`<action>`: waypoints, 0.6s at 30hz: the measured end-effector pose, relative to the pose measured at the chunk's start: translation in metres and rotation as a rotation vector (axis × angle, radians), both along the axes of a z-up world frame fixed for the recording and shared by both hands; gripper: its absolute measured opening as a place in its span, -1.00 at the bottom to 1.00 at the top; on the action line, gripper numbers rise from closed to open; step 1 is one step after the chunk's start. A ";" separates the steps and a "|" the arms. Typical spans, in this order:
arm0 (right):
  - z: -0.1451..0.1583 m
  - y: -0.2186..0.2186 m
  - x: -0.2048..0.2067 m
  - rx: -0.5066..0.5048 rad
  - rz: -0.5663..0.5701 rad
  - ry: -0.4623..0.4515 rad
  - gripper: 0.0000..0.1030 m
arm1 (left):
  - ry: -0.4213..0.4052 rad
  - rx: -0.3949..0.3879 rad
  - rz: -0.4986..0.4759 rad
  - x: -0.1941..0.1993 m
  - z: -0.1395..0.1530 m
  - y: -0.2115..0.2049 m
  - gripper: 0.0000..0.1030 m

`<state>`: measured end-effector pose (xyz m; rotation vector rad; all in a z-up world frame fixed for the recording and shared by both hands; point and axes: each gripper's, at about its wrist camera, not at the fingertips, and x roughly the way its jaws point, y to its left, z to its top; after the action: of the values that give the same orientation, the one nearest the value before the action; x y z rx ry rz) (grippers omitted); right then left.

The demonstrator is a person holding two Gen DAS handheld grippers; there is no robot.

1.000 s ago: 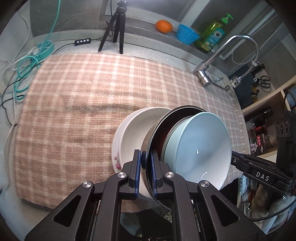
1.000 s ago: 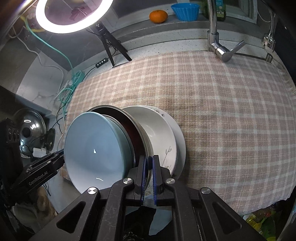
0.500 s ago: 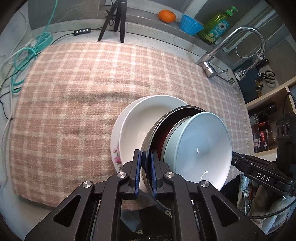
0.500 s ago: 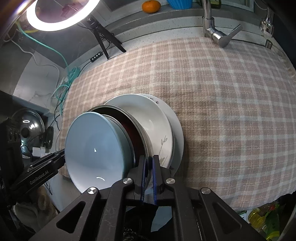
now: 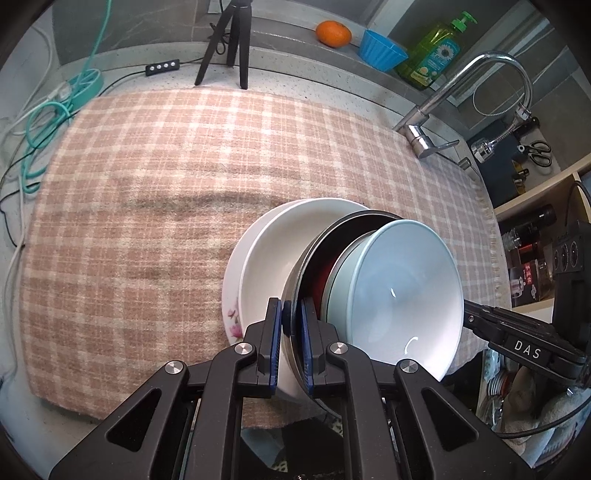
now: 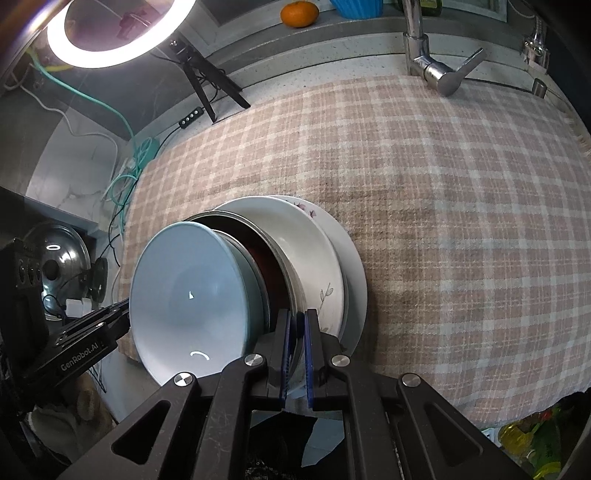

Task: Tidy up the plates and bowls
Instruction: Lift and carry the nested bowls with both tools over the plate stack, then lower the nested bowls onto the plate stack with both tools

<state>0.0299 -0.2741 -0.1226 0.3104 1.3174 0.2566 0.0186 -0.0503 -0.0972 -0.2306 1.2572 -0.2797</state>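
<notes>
A dark metal bowl with a pale blue bowl nested in it is held tilted between both grippers. My left gripper is shut on the metal bowl's rim on one side. My right gripper is shut on the same rim on the opposite side; the blue bowl shows there too. Below them a white bowl sits on a flowered white plate on the checked cloth. The white bowl and plate also show in the right wrist view.
At the back stand a tripod, an orange, a blue cup, a soap bottle and a faucet. Teal cables lie at the left. A ring light glows above the cloth.
Both grippers, with the nested bowls in them, have drawn nearer the white bowl and plate; the stack now looms larger beneath the held bowls.
</notes>
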 end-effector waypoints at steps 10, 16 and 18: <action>0.000 0.002 0.004 -0.005 0.004 -0.020 -0.87 | -0.002 -0.007 -0.011 0.001 -0.001 0.001 -0.83; -0.003 0.003 0.002 -0.002 0.005 -0.026 -0.83 | -0.003 0.001 0.011 0.002 0.000 0.008 -0.60; -0.003 0.004 0.000 -0.011 0.007 -0.030 -0.83 | -0.009 0.001 0.011 0.001 0.002 0.011 -0.53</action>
<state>0.0298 -0.2697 -0.1254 0.2919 1.2900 0.2594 0.0193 -0.0397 -0.0955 -0.2348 1.2474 -0.2703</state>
